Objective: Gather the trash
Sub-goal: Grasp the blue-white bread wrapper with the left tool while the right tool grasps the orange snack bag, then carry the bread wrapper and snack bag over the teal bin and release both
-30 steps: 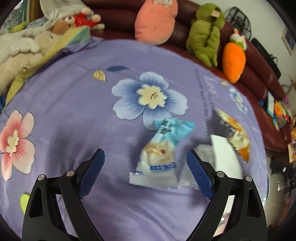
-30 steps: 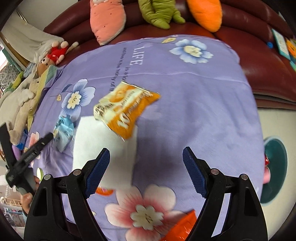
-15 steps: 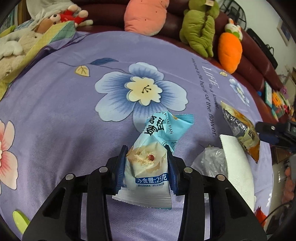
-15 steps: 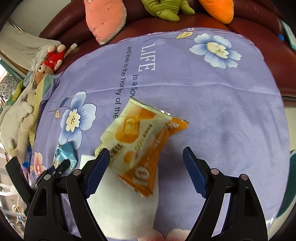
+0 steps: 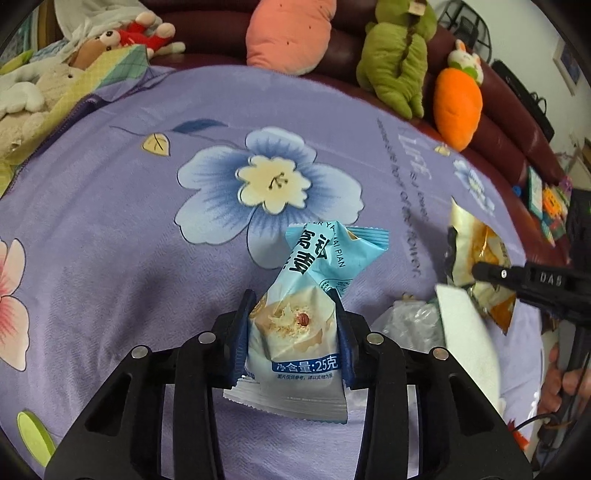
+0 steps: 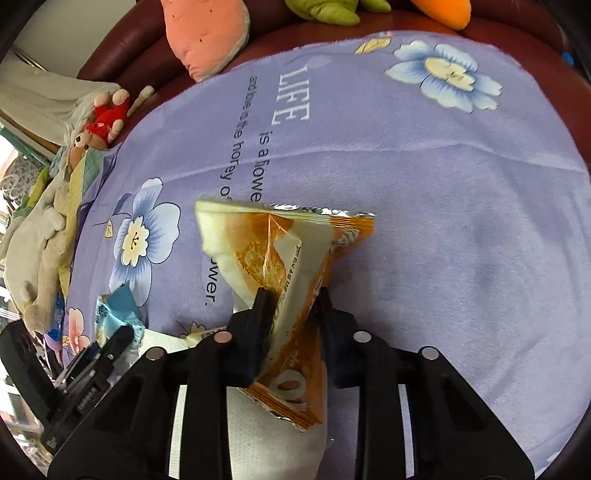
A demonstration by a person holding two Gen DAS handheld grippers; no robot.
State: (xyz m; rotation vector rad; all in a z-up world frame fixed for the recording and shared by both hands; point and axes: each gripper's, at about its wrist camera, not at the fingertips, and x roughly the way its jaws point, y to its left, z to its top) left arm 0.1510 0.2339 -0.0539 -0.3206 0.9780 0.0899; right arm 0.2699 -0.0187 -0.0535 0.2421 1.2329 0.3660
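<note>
The blanket (image 5: 110, 229) is lavender, printed with blue flowers with cream centres, pink flowers, small yellow leaves and white lettering. The left tongs (image 5: 293, 328) are black with dark blue pads, and so are the right tongs (image 6: 290, 314). The snack packet (image 5: 299, 332) is pale blue and white with a dark blue band and black characters. The chip bag (image 6: 280, 251) is orange and cream with a silver edge. A paper towel (image 6: 266, 435) is white. Along the blanket's far edge, the sofa (image 5: 509, 125) is dark red, with salmon-pink (image 5: 288, 33), olive-green (image 5: 399, 55) and orange (image 5: 456, 107) plush toys.
</note>
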